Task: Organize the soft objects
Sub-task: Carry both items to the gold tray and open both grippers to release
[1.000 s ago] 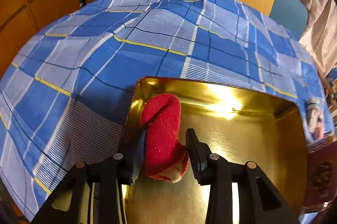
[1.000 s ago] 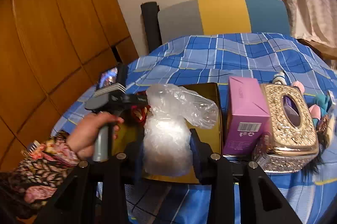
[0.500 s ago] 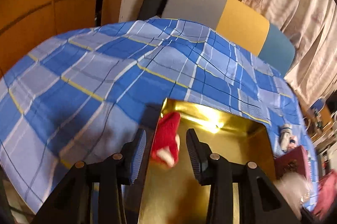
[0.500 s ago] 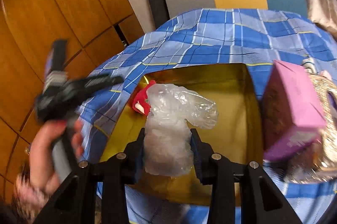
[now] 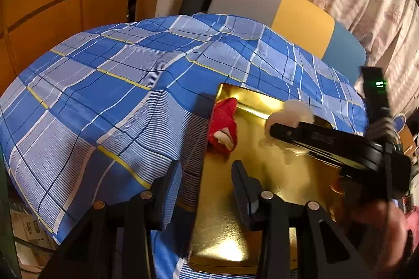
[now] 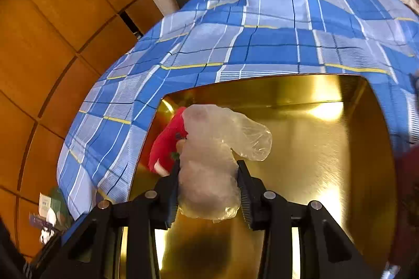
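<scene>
The right gripper [image 6: 208, 186] holds a crumpled clear plastic bag [image 6: 214, 161], its pads pressed into the bag's lower half. The bag's loose top puffs out above the fingers toward the middle of the frame. The bag hangs over the gold tray [image 6: 340, 148], which fills the lower right of the right wrist view and sits on a blue checked cloth [image 6: 235, 43].

A red sock [image 6: 167, 145] already lies in the tray, against its left wall, partly hidden behind the bag in this view. In the left wrist view the sock [image 5: 222, 127] shows just inside the tray's [image 5: 222, 226] far left corner, at the centre of the frame.

The left gripper [image 5: 207, 187] is empty, its jaws standing narrowly apart with nothing between them, above the tray's left edge where it meets the cloth [image 5: 104, 95]. The right gripper and the hand holding it cross the right side of that view, blurred.

The step in hand looks like placing the bag in the tray beside the sock. The next move probably calls for lowering the bag onto bare tray floor, just right of the sock, then opening the jaws. Being light and springy, the bag may cling to a pad or puff up once released.
</scene>
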`<state>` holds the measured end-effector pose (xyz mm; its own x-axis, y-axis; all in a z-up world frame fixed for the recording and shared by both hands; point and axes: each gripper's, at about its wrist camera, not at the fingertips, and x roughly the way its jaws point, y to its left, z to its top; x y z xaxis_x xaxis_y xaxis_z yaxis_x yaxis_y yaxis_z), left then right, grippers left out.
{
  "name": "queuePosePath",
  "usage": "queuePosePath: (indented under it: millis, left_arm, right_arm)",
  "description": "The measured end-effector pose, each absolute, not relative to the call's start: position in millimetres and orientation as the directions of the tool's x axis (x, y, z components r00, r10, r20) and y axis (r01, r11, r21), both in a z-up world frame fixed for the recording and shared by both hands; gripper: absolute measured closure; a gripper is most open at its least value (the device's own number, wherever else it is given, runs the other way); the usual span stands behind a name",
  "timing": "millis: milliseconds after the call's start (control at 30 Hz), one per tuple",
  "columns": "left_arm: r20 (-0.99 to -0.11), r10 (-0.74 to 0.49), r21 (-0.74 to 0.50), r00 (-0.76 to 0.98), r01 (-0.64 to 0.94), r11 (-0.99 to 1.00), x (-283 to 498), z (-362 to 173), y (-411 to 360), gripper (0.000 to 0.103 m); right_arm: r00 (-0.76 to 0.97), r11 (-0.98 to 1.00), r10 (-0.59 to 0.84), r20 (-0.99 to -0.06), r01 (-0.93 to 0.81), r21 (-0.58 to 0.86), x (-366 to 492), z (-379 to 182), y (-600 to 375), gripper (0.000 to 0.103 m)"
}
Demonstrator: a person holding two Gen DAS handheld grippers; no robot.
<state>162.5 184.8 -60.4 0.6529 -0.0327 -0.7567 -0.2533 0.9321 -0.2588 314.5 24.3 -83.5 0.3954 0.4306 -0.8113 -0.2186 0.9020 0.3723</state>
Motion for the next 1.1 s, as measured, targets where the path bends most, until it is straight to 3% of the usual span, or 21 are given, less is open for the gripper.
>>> queuePosePath:
  millis: [300,433,467,700,1100]
  left_arm:
    - [-0.751,-0.031,-0.337,0.659,-0.343,0.877,153,-66,216,0.063]
    - [-0.747,-0.032,-0.345,0.664,-0.346,0.872,152,-66,216,0.063]
    - [-0.749,-0.032,-0.342,0.661,-0.345,0.874,152,-66,215,0.063]
    - [-0.747,-0.047,-0.344,0.663,-0.325,0.881,152,-65,206,0.063]
    - [-0.728,-0.061,-0.325,0.683,-0.264,0.908,144,-54,180,0.063]
  right_arm:
    - [0.370,0.914,0.404,-0.837,-0.192,0.357,343,-107,42,0.060]
    - [0.374,0.907,0.420,-0.827,-0.174,0.383,349,-102,44,0.039]
    - [0.379,0.904,0.428,-0.821,-0.179,0.389,350,-99,45,0.038]
    - [0.446,0.902,0.431,-0.784,-0.183,0.392,329,-65,35,0.037]
    - [0.557,0.872,0.489,-0.671,-0.341,0.352,233,5,10,0.037]
